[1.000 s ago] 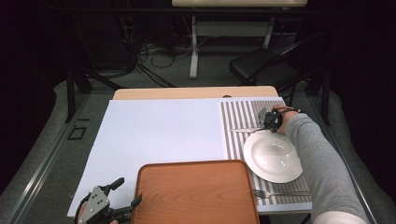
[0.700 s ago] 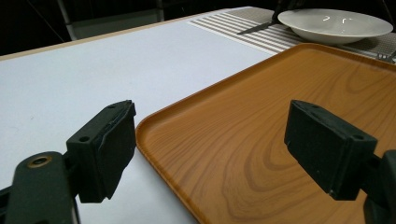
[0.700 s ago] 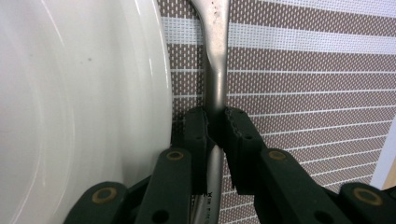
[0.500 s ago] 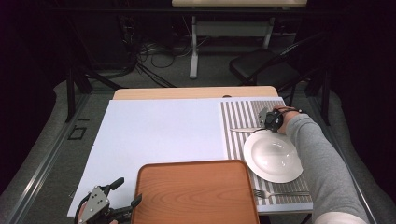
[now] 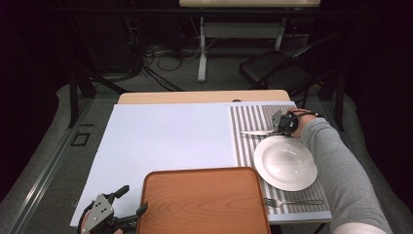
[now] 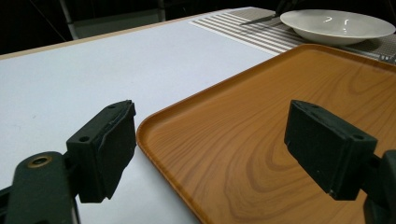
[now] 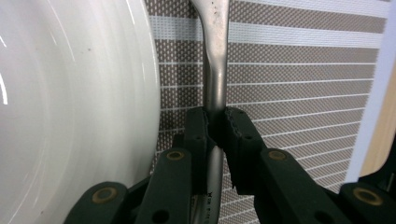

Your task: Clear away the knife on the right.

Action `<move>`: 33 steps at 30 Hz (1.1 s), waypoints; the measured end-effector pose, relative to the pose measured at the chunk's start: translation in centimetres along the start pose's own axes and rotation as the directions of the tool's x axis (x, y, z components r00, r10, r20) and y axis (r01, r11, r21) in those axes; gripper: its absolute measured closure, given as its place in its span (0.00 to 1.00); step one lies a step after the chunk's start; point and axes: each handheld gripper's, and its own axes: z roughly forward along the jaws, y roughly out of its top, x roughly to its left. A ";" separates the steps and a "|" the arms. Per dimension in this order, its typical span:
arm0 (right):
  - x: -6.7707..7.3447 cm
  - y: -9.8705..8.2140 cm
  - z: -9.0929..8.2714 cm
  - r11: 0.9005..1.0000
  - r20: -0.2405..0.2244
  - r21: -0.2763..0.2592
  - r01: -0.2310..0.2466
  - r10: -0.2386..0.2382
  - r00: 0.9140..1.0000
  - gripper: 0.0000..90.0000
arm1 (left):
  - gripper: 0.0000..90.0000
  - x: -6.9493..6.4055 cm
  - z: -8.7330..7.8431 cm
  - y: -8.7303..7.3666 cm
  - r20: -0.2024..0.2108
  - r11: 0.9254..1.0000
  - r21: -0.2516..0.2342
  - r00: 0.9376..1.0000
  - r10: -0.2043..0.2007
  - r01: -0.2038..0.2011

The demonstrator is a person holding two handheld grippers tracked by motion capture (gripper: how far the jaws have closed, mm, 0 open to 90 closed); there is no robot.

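High view, starting at the near edge: left gripper (image 5: 132, 200) at 7 o'clock, parked just off the left corner of the wooden tray (image 5: 204, 204), jaws spread wide, nothing between them, one jaw over the white table cover (image 5: 165, 141) and the other over the tray rim. Fork (image 5: 292, 201) lying flat at 5 o'clock on the striped placemat (image 5: 253, 117), just beside the tray's right edge and on the near side of the white plate (image 5: 285, 162). Farther out, at 2 o'clock, right gripper (image 5: 275, 130) low over the mat just beyond the plate's far rim, jaws nearly closed and clamped on the handle of a metal utensil (image 5: 255, 132), probably a knife, lying along the mat and pointing toward 9 o'clock. Looks like the pick-up step: grip made, lift not yet done. Next move, by judgement, calls for a straight lift to clear the mat before any carry, keeping the thin handle from twisting in the pads. Plate rim very close alongside the utensil, so likely to be clipped by a sideways sweep; tray bare and open for a set-down. Beyond the table at 12 o'clock, a dark folding chair (image 5: 277, 73) and floor cables, well clear of the work.
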 end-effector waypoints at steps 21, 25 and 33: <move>0.7 0.2 -4.2 0.985 0.082 -0.078 -0.154 0.160 0.984 0.89 | 0.19 0.1 -0.1 0.1 -0.001 1.000 -0.007 1.000 -0.004 0.004; 1.4 0.2 -4.9 0.974 0.081 -0.100 -0.205 0.214 0.973 0.89 | 0.19 0.0 -0.1 0.1 -0.001 1.000 -0.007 1.000 0.001 -0.001; 2.8 0.0 -6.3 0.905 0.055 -0.186 -0.382 0.397 0.916 0.89 | 0.19 0.0 0.0 0.1 0.001 1.000 -0.003 1.000 0.004 -0.004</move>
